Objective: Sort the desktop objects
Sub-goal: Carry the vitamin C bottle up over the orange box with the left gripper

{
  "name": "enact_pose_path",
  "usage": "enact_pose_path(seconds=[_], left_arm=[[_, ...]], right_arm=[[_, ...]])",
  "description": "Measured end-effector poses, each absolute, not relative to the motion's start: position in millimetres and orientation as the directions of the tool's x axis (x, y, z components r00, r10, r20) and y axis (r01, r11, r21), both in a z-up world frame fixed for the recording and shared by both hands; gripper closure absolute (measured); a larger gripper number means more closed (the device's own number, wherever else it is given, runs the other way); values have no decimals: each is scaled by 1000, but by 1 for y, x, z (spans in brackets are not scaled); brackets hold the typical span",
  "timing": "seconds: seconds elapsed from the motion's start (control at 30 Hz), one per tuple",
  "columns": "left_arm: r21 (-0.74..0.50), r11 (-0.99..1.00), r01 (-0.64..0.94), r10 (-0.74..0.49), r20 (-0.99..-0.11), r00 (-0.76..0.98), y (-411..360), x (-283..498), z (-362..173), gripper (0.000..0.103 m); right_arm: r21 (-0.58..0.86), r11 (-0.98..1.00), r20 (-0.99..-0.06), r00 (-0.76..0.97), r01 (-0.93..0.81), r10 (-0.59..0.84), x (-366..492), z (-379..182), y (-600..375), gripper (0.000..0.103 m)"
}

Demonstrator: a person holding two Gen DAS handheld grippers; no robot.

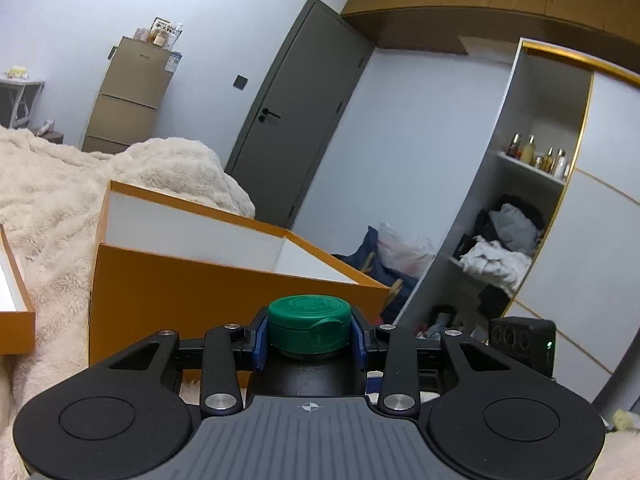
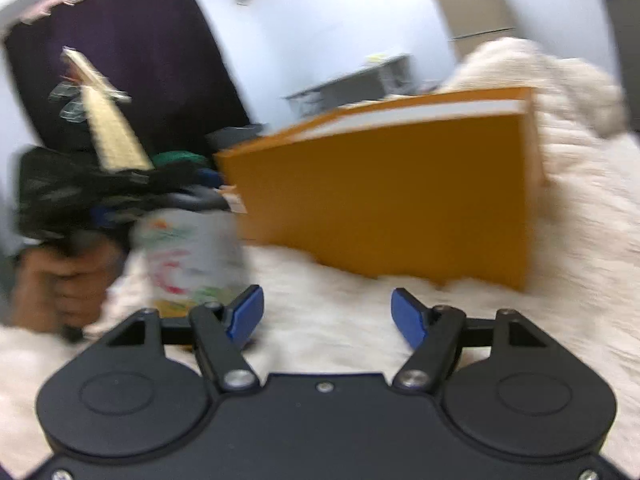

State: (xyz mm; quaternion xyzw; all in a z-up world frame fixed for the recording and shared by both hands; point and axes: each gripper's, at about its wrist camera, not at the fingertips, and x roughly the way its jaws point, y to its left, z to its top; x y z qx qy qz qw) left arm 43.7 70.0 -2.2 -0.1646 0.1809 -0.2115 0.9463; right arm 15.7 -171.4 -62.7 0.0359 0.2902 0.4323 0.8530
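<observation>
My left gripper (image 1: 309, 338) is shut on the green cap of a bottle (image 1: 309, 322), just before the near wall of a big orange box (image 1: 192, 292) with a white inside. In the blurred right wrist view the same bottle (image 2: 192, 256) shows a white printed label, held by the left gripper (image 2: 132, 204) in a hand at the left. My right gripper (image 2: 327, 316) is open and empty above the cream fluffy blanket (image 2: 328, 280). The orange box (image 2: 384, 204) stands ahead of it.
A second orange box (image 1: 16, 304) lies at the left edge on the blanket. A grey door (image 1: 296, 120), an open wardrobe (image 1: 516, 216) and a brown cabinet (image 1: 128, 96) stand behind. A black device with a green light (image 1: 524, 340) sits at the right.
</observation>
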Motion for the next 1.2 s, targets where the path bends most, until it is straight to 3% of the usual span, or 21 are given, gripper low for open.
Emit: enact_pose_path(seconds=[0.5, 0.83, 1.03, 1.2], left_arm=[[-296, 896, 332, -395, -186, 900, 83, 24, 48, 69], [-227, 923, 309, -327, -44, 944, 112, 32, 145, 69], [-220, 942, 254, -288, -140, 947, 126, 101, 157, 69], [-7, 990, 139, -137, -254, 957, 98, 152, 127, 69]], right_arm=[[333, 610, -467, 436, -719, 769, 25, -71, -171, 33], [328, 612, -469, 438, -720, 767, 20, -72, -172, 33], [324, 613, -470, 440, -721, 765, 17, -72, -171, 33], [327, 612, -468, 439, -720, 767, 17, -72, -172, 33]])
